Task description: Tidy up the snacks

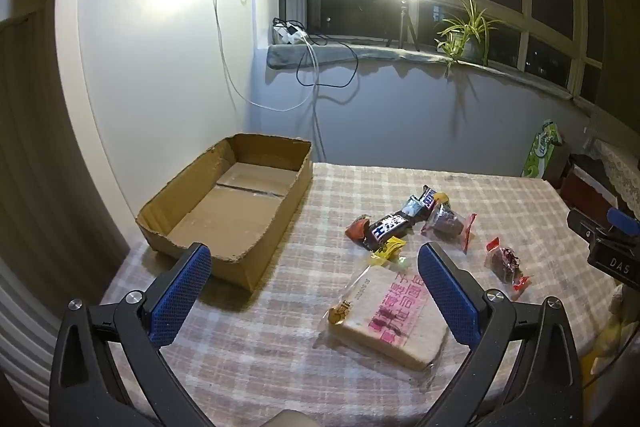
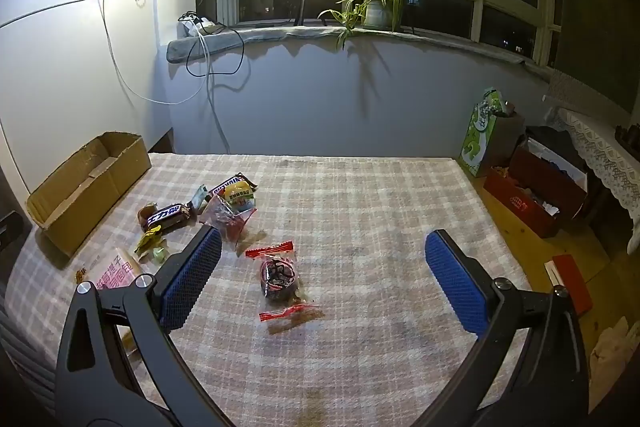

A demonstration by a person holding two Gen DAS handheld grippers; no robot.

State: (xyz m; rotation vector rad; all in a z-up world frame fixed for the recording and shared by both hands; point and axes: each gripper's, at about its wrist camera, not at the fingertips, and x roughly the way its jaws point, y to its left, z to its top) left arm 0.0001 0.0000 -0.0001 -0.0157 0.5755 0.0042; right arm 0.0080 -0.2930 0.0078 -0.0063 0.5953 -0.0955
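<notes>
Left wrist view: the left gripper [image 1: 314, 259] hangs above the checked pink-and-white tablecloth [image 1: 280, 347] with its blue-padded fingers [image 1: 182, 297] spread wide and nothing between the pads. A flat, square sandwich-bread slice in a clear wrapper with pink lettering [image 1: 390, 315] lies on the cloth below the right-hand finger, which hides part of its right side; its long axis runs from near right to far left. Beyond it sits a loose cluster of snacks: a dark brown chocolate bar with white lettering [image 1: 386, 229], lying on a slant with its far end up to the right, a small yellow-wrapped candy [image 1: 386, 251] just beside it, and a clear packet of dark dried fruit with red ends [image 1: 450, 225]. A second clear, red-ended packet of dark fruit [image 1: 506, 263] lies apart to the right, outside the fingers. The open brown cardboard box [image 1: 256, 243], shallow and rectangular, sits at the table's left, its long axis running away from the camera; its near corner is just behind the left-hand finger.

In the right wrist view, the right gripper [image 2: 322, 257] is likewise wide open and holds nothing. The lone red-ended packet [image 2: 280, 277] lies on the cloth between its fingers, nearer the left-hand one, long axis running roughly near to far. The chocolate bar [image 2: 168, 218], the bread slice [image 2: 116, 269] and the box [image 2: 86, 195] lie off to the left.
</notes>
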